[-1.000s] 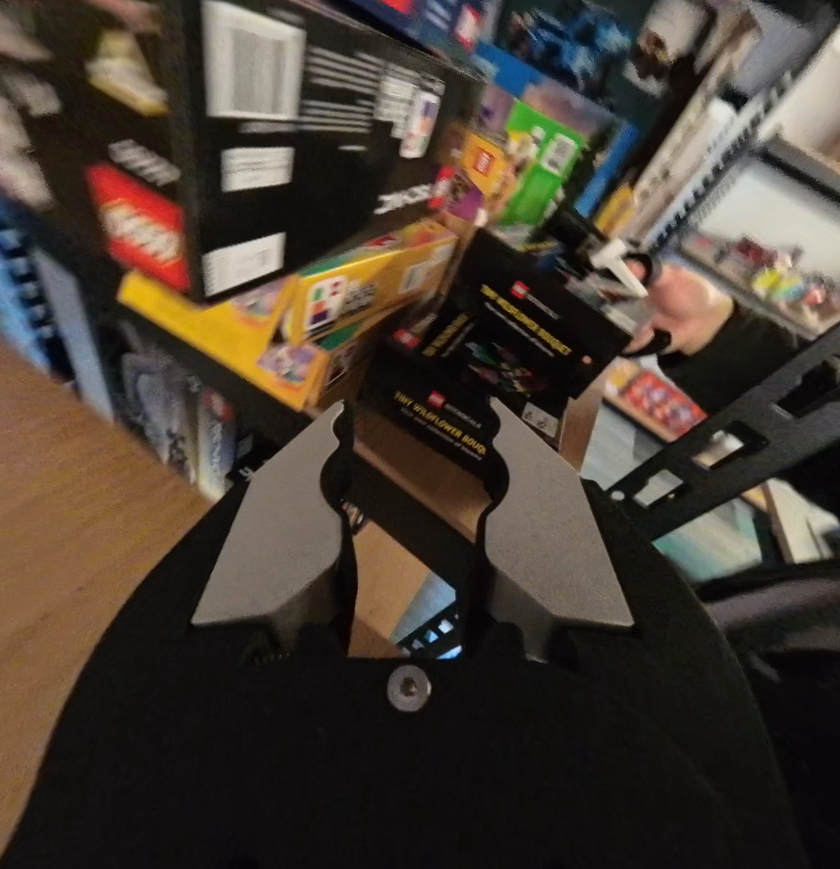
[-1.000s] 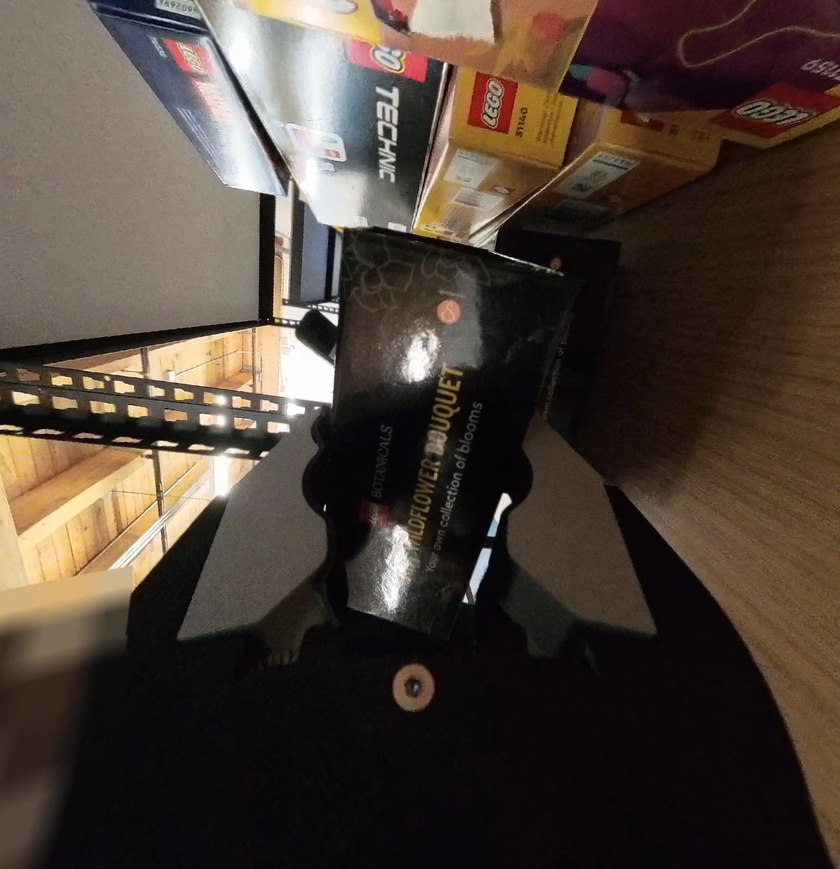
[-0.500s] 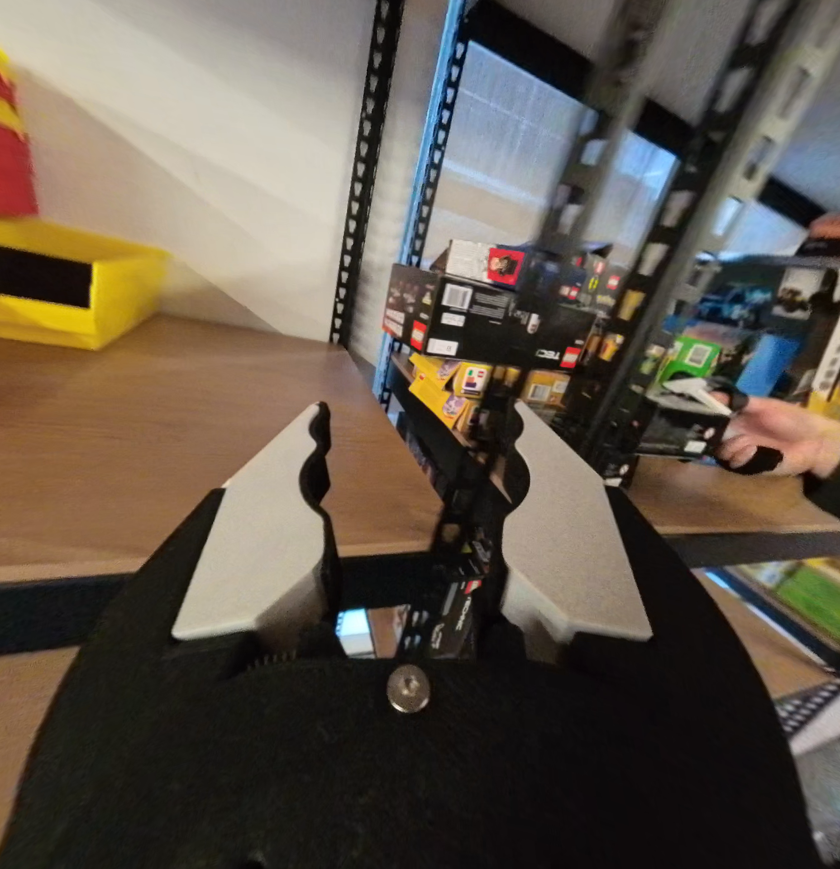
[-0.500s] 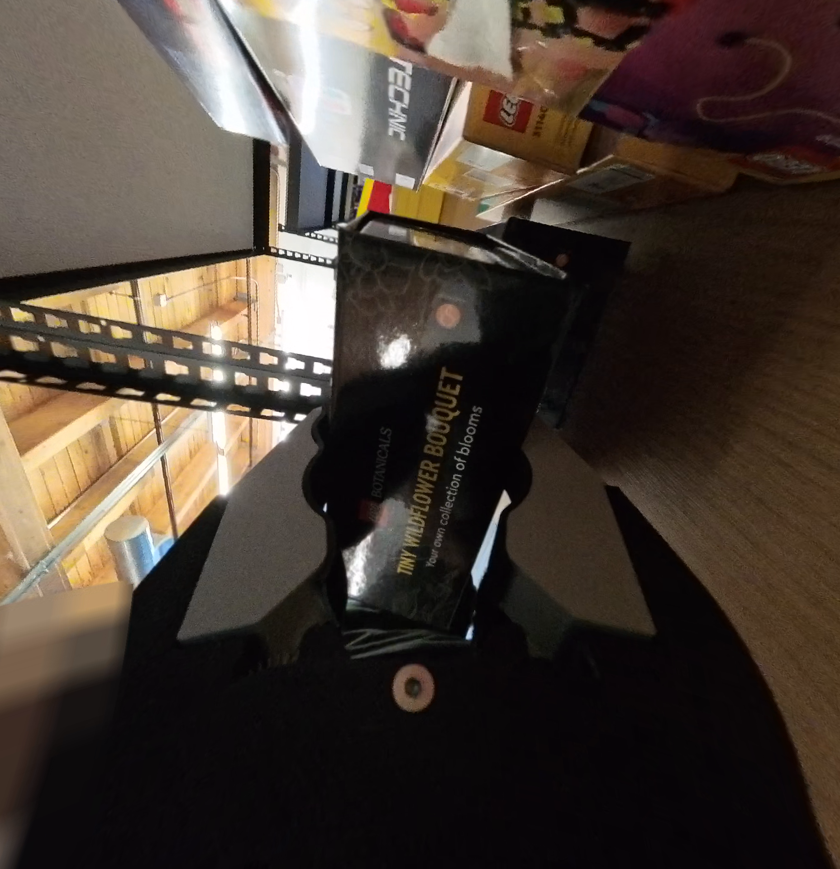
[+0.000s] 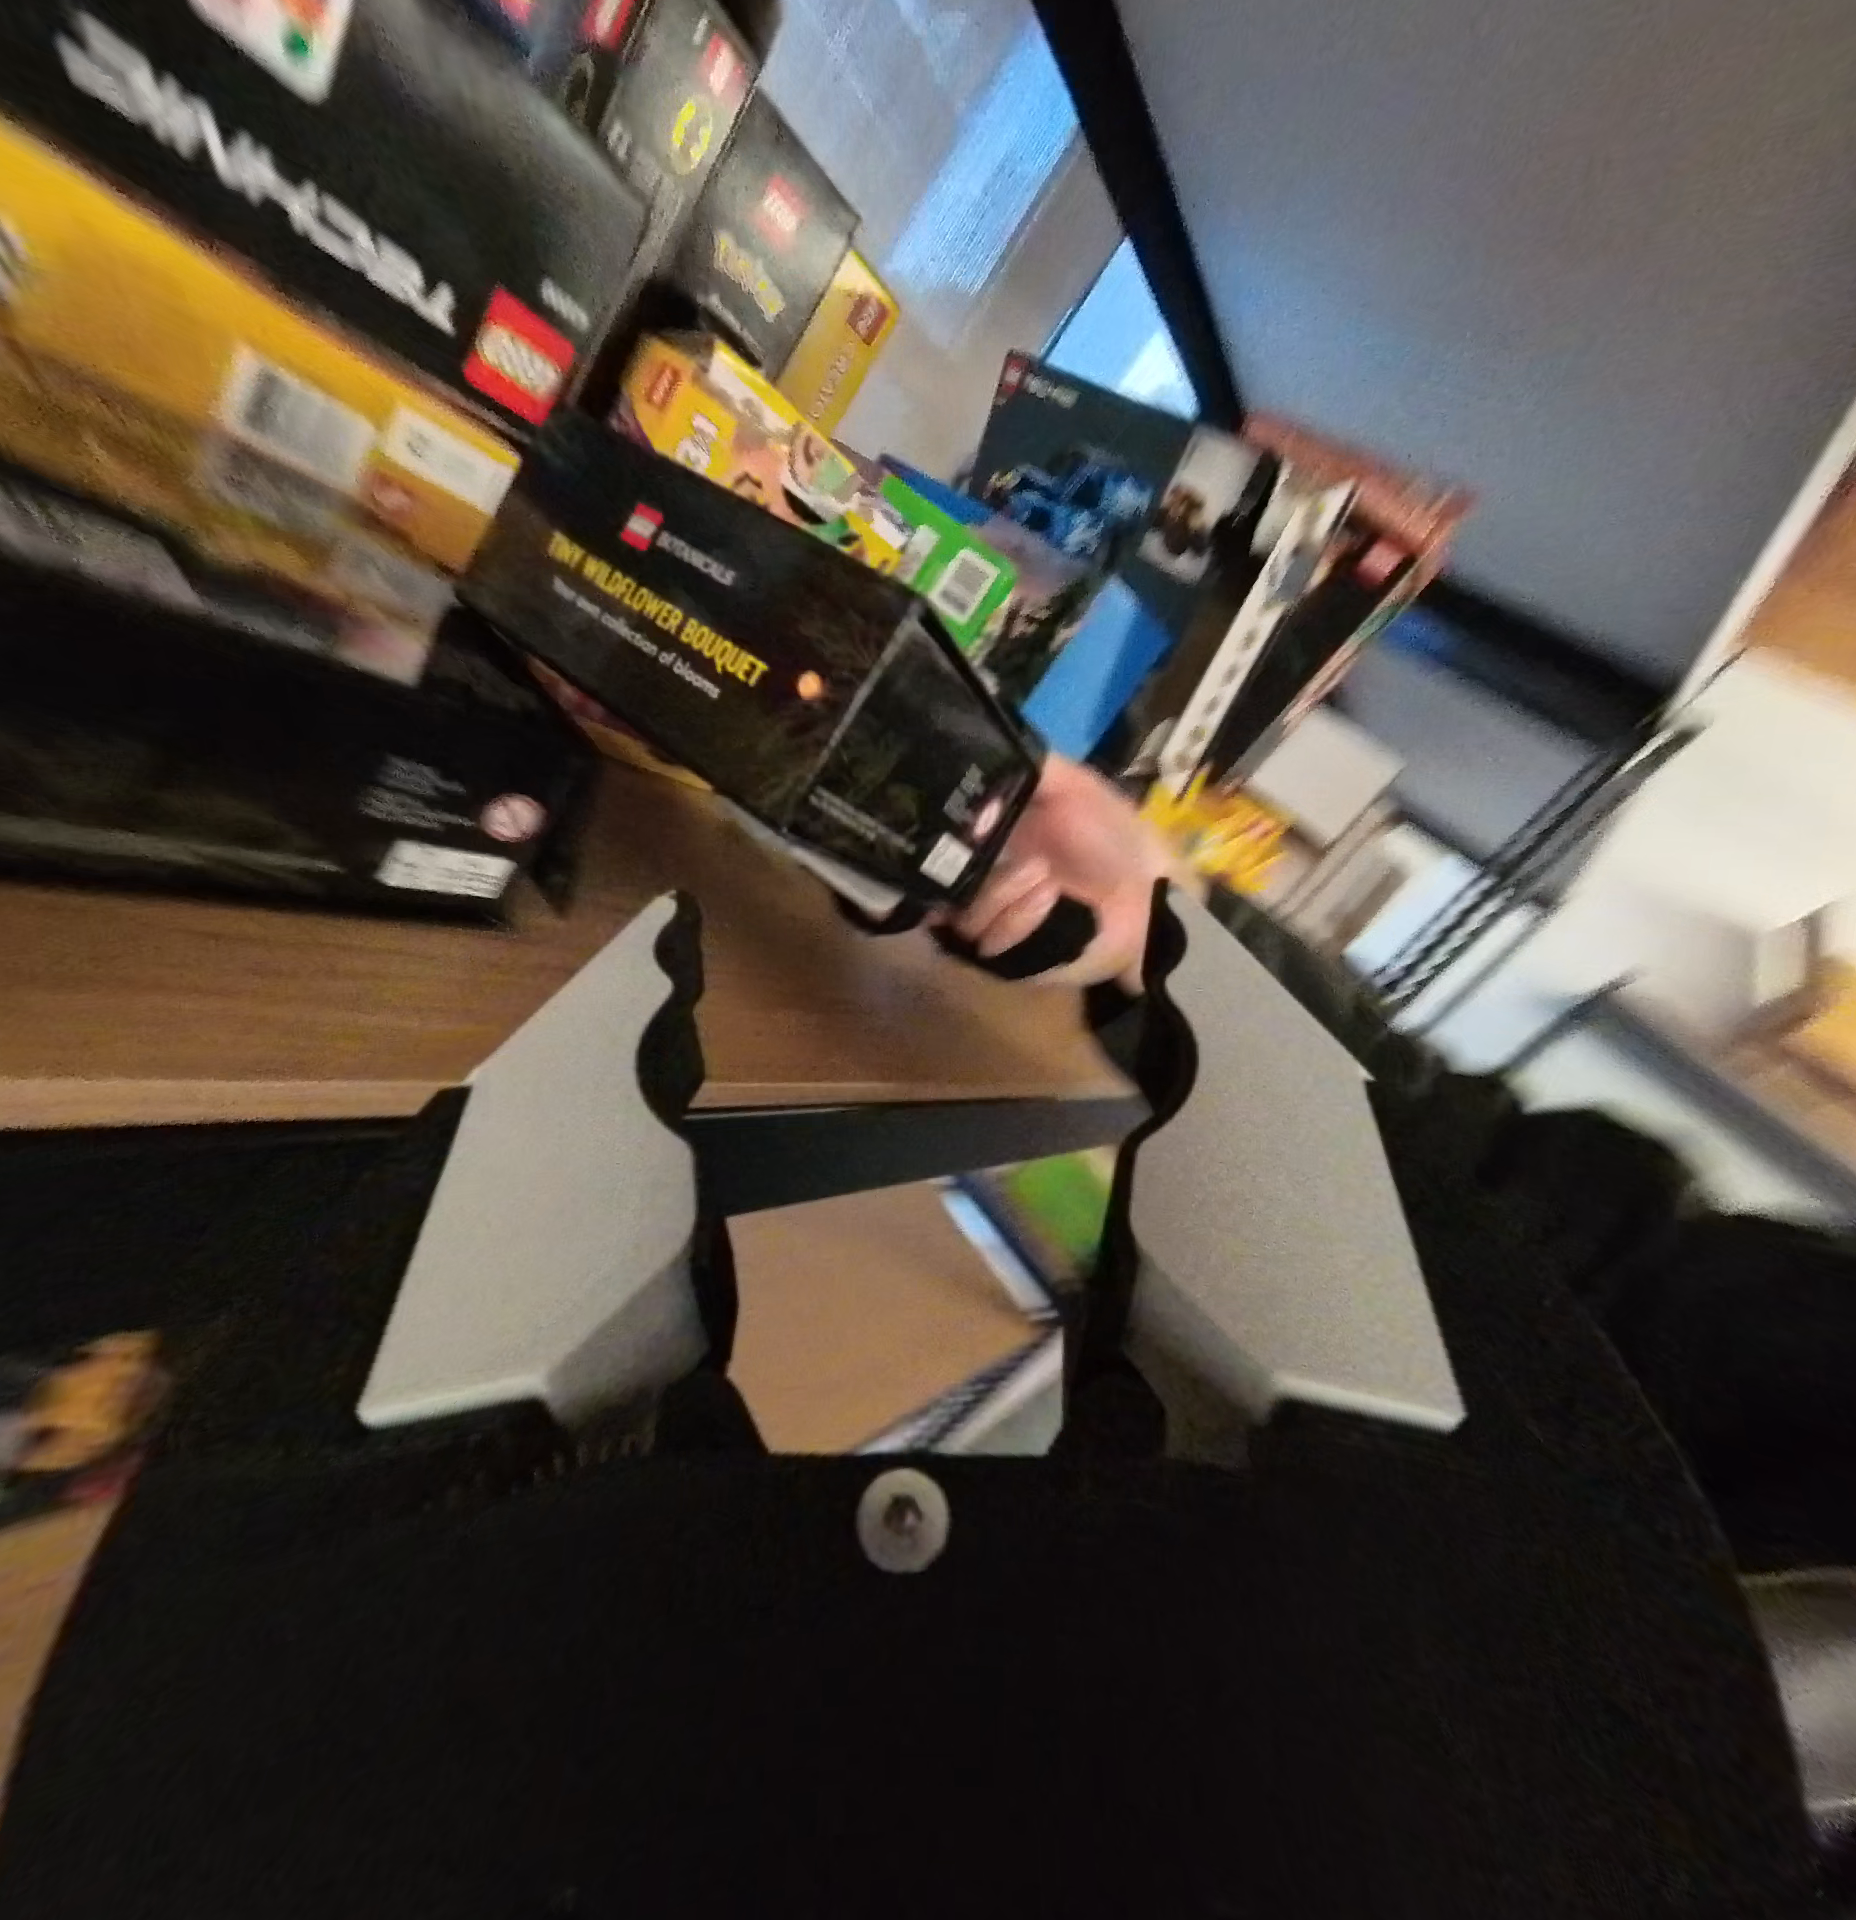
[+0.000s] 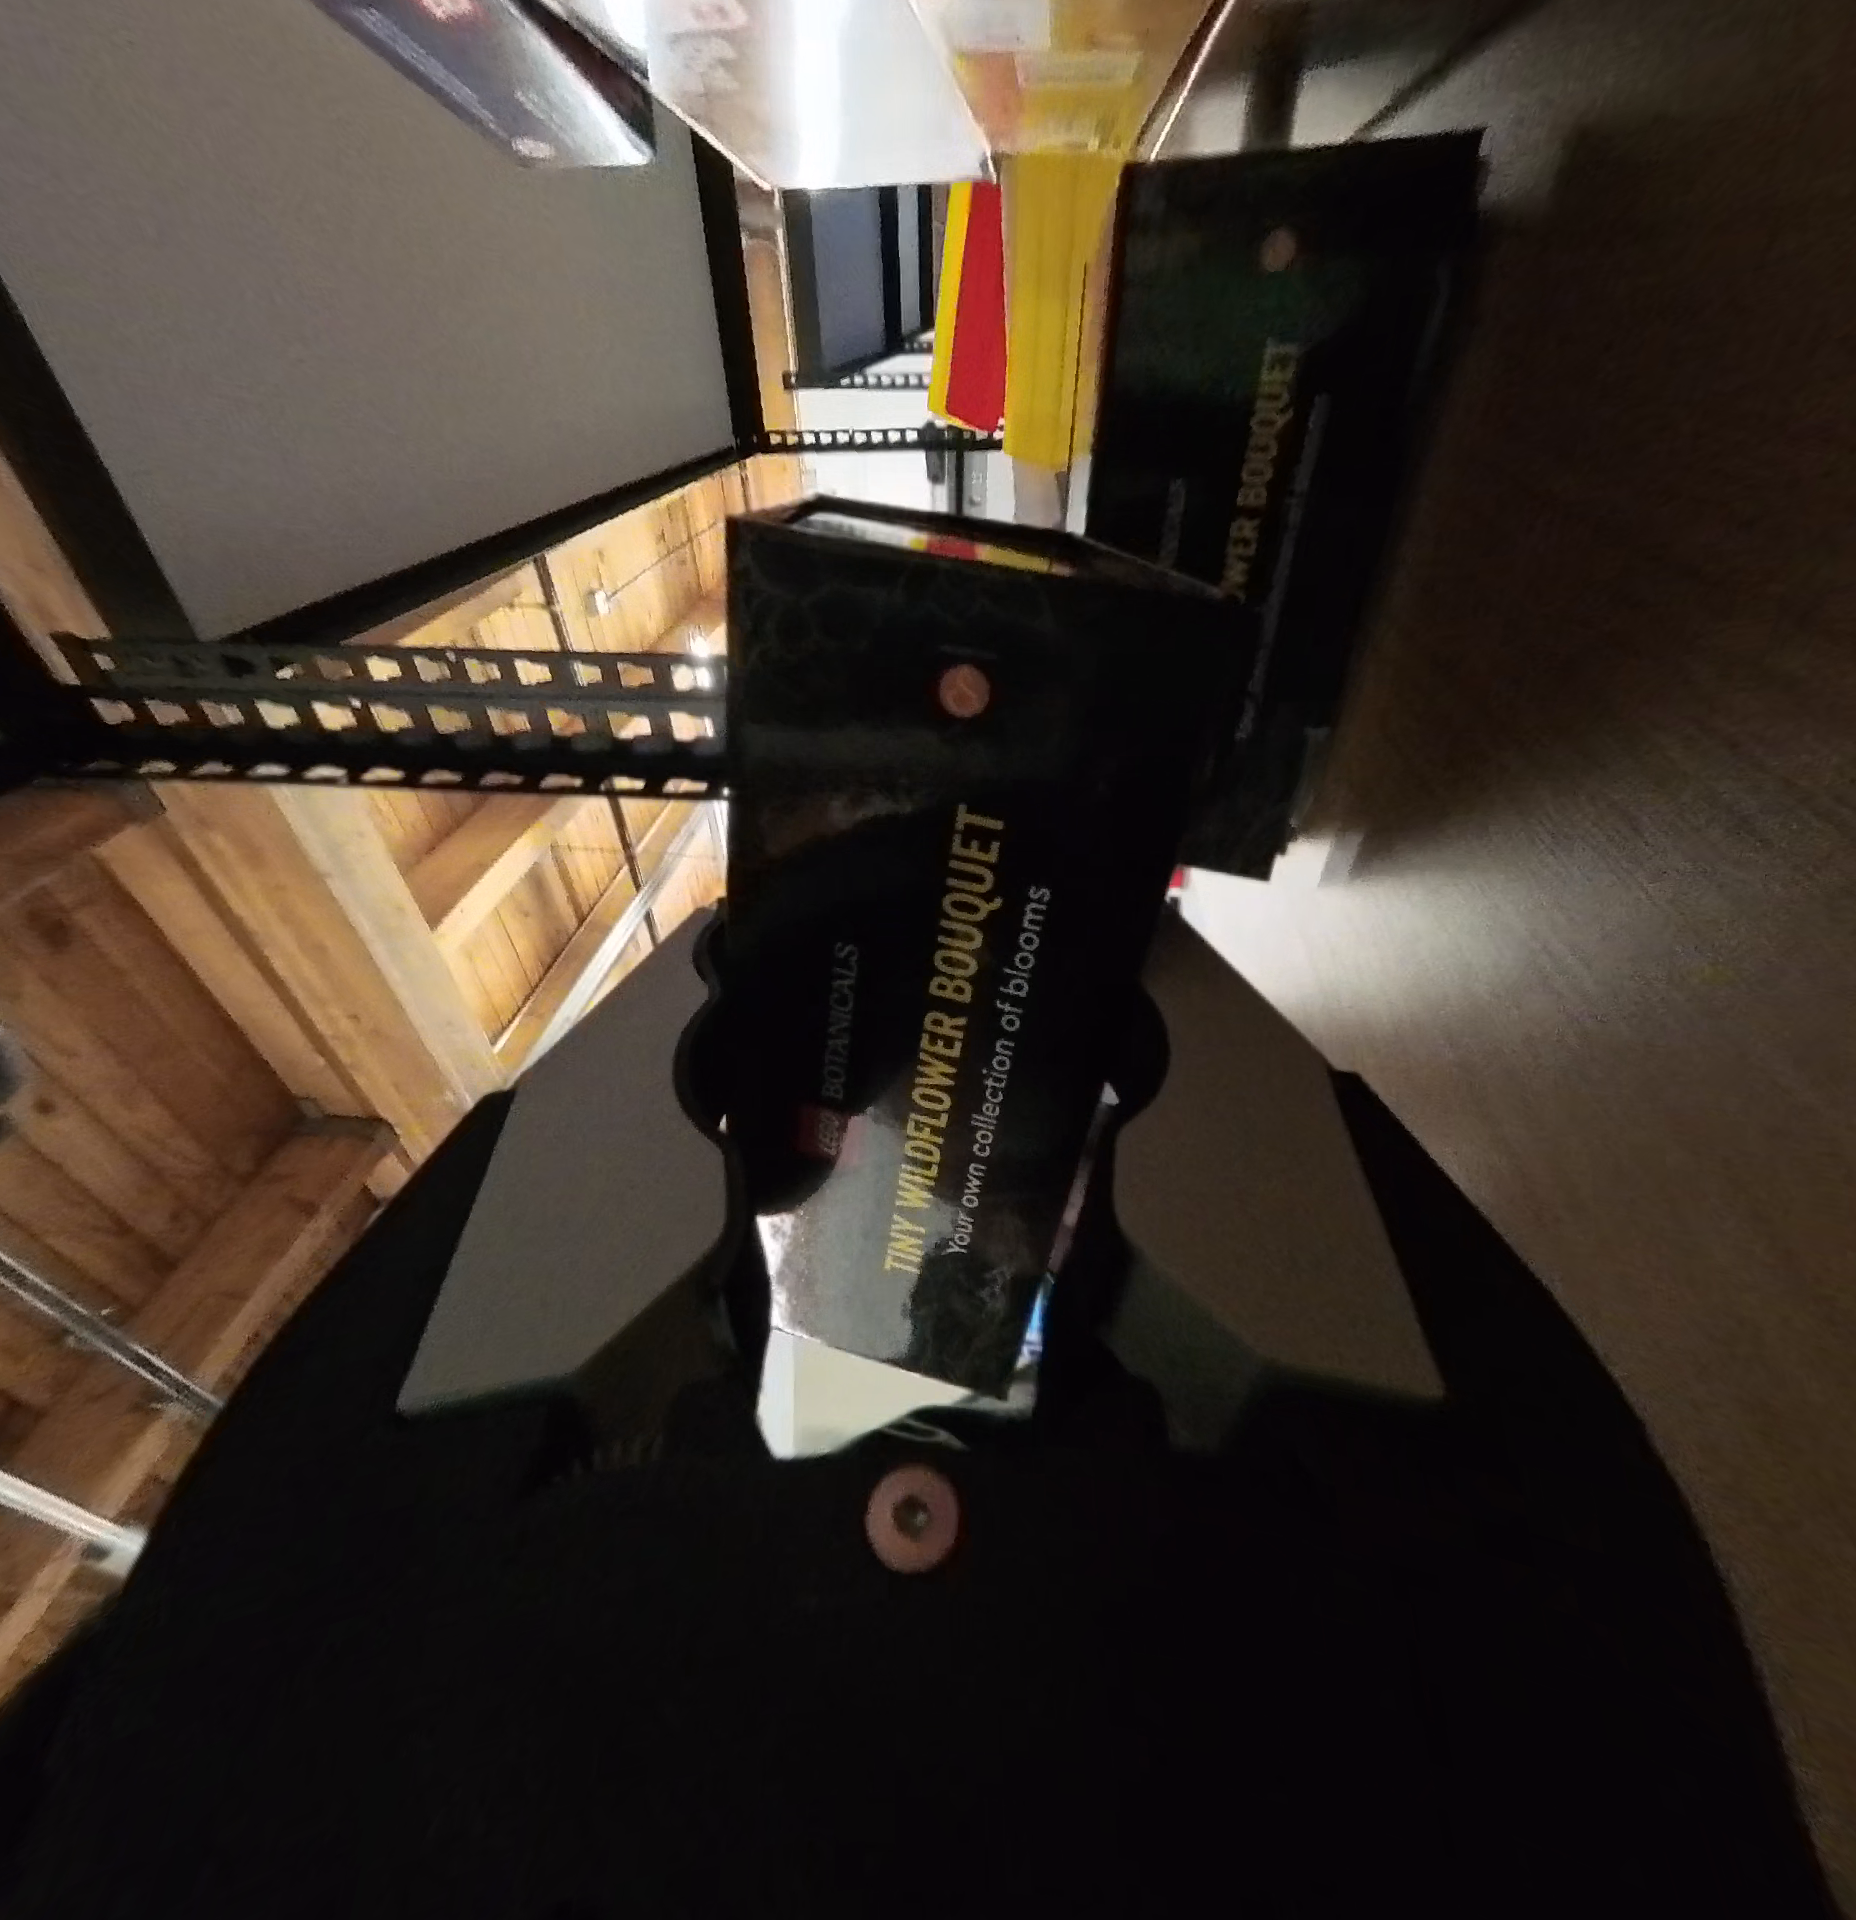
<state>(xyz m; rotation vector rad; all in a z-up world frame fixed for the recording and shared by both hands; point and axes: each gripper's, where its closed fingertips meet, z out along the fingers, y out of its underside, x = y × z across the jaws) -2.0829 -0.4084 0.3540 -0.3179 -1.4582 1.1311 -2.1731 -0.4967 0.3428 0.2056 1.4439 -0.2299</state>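
while my right gripper (image 6: 919,1049) pinches a long black box (image 6: 955,935) by its near end, the box points away toward 12 o'clock, shiny and smooth with flat sides. a second black box (image 6: 1267,436) sits at 1 o'clock on the wooden shelf (image 6: 1630,727). my left gripper (image 5: 919,977) is spread wide, holding nothing, above the shelf edge (image 5: 903,1138).

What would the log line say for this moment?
left gripper: open, empty, over wooden shelf | right gripper: shut on black box | matching black box on shelf behind
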